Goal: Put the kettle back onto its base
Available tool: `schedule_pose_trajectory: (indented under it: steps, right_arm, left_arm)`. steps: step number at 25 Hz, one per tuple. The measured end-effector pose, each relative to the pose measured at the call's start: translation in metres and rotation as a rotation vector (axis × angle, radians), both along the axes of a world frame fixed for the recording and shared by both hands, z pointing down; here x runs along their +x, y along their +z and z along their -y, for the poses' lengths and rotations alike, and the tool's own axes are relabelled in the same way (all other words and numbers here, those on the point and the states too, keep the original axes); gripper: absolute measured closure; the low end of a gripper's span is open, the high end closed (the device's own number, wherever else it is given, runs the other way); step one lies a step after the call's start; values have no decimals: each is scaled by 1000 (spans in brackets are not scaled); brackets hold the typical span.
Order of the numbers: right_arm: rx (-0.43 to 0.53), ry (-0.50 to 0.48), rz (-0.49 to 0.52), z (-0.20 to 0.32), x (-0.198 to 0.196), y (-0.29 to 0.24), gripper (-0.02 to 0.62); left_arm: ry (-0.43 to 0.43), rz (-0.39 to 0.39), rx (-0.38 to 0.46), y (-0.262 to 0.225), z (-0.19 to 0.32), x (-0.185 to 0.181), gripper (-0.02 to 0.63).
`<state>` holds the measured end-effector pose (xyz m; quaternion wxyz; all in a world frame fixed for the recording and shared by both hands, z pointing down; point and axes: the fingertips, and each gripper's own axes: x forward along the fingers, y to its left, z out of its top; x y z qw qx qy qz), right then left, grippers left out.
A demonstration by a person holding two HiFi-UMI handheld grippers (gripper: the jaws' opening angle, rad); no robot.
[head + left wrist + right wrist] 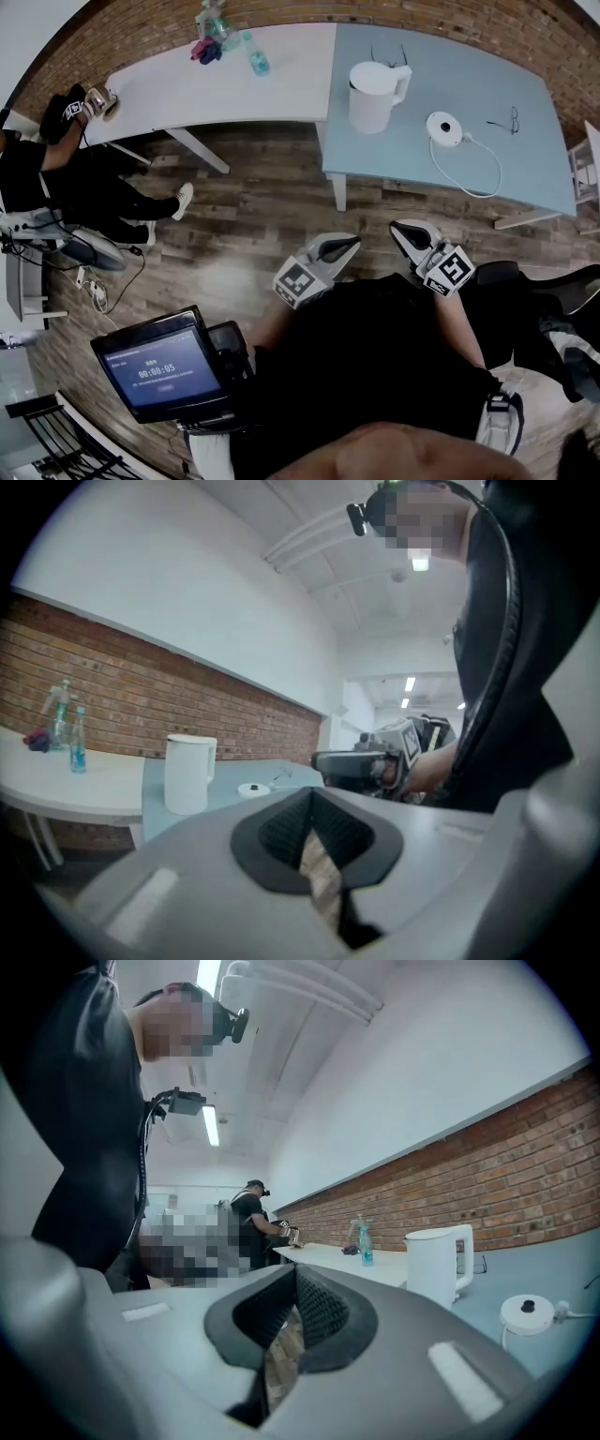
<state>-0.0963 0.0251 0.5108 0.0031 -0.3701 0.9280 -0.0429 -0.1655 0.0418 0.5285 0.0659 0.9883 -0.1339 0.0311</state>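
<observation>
White plastic electric kettle (pixel 375 96) is standing upright on light-blue table (pixel 525 169), handle facing right in head view. It's sitting near but apart from its round white base (pixel 443 128), w/ white cord (pixel 473 178) looping off to the right. L gripper (pixel 349 244) & R gripper (pixel 401 230) are hovering over wood-plank floor (pixel 253 216), both w/ jaws closed together, nothing b/w them, well short of the table.

The person wears a black top (pixel 375 356), and the grey left gripper (pixel 349 244) and right gripper (pixel 398 229) each carry a black-and-white marker cube (pixel 298 281).
</observation>
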Motion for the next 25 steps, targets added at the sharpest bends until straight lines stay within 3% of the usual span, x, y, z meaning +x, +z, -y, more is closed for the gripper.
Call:
schedule_pose_trajectory:
  steps: [14, 25]
  right_arm:
    - [-2, 59, 16, 13, 15, 7, 592]
    - [-8, 63, -50, -10, 27, -5, 592]
  left_arm:
    - [23, 21, -14, 12, 11, -1, 606]
    - [98, -5, -50, 14, -10, 27, 606]
